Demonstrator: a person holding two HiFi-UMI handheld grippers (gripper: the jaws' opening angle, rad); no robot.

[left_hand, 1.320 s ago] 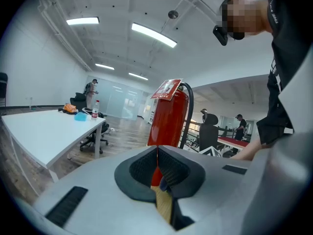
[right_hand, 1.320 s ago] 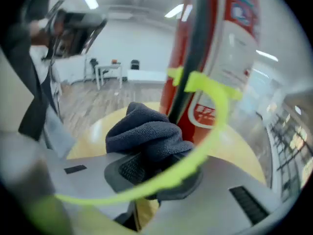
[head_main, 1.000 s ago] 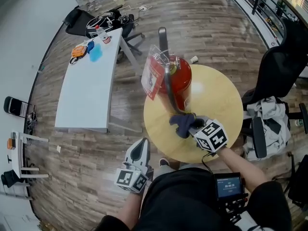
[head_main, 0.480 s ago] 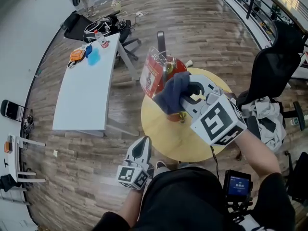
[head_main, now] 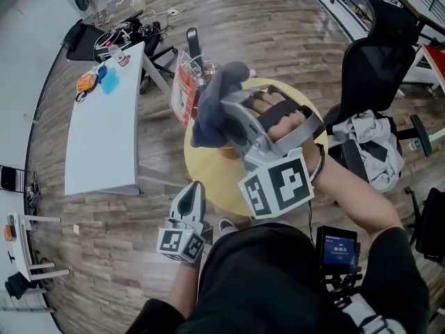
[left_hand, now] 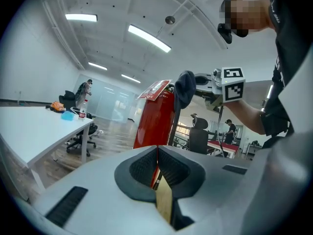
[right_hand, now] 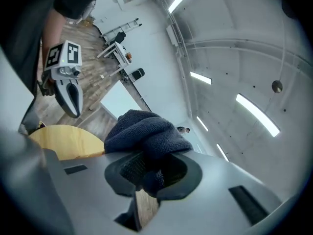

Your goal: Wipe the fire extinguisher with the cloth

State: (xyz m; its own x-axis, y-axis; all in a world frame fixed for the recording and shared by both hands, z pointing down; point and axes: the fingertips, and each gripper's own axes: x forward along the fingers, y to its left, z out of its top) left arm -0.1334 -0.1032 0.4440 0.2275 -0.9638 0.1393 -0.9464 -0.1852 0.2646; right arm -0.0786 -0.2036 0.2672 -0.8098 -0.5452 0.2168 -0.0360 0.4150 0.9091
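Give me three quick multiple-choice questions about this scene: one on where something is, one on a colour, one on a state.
1. Where is the cloth?
A) up by the top of the fire extinguisher
B) on the white desk
C) on the floor

2. What colour is the fire extinguisher's body?
A) blue
B) red
C) yellow

3. How is the left gripper?
A) shut, holding nothing
B) shut on the cloth
C) wide open

Answers:
1 A: the right gripper holds it raised there.
2 B: the left gripper view shows a red cylinder.
3 A: its jaws meet with nothing between them.
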